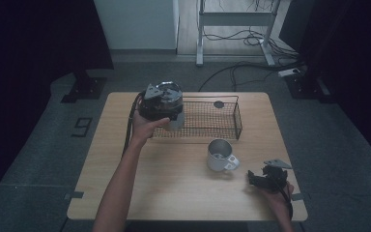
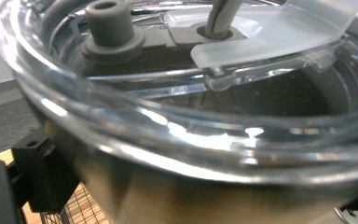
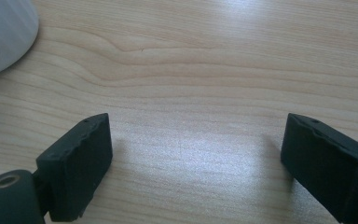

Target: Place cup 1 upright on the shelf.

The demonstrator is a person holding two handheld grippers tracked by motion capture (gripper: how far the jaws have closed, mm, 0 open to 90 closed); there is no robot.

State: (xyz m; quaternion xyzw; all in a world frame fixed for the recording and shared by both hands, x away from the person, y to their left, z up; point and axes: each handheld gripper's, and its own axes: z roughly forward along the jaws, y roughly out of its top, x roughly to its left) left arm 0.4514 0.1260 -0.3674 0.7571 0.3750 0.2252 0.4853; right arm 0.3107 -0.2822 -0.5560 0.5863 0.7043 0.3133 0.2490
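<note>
At the light wood-grain desk (image 1: 174, 183), I hold the left gripper (image 1: 162, 104) raised over the left end of a black wire-mesh basket (image 1: 212, 118), its jaws closed on a steel tumbler (image 2: 177, 196). In the left gripper view the tumbler sits close up: brushed metal wall, smooth and curved, topped w/ a clear plastic lid (image 2: 182, 135) whose thick round rim throws bright glints. A grey rubber plug (image 2: 109, 25) stands up from the lid, and beside it a frosted, translucent flap (image 2: 270, 32) lies across the top. One black blocky jaw pad presses the tumbler's wall at lower left; mesh of the basket shows just under it. Tumbler is off the desk, carried at the basket's near-left corner, approx. above its rim.

Basket: rectangular, thin wire grid, open top, w/ a small dark round disc (image 1: 219, 104) lying near its far side.

A white mug (image 1: 220, 155) w/ handle turned to the right stands on the desk in front of the basket, well apart from the tumbler; glossy, rounded wall.

My right gripper (image 3: 191, 154) rests low over bare desk at the near-right corner, jaws spread wide w/ nothing between them; matte black, square-edged pads. The mug's white wall shows at the upper-left corner of the right gripper view.
</note>
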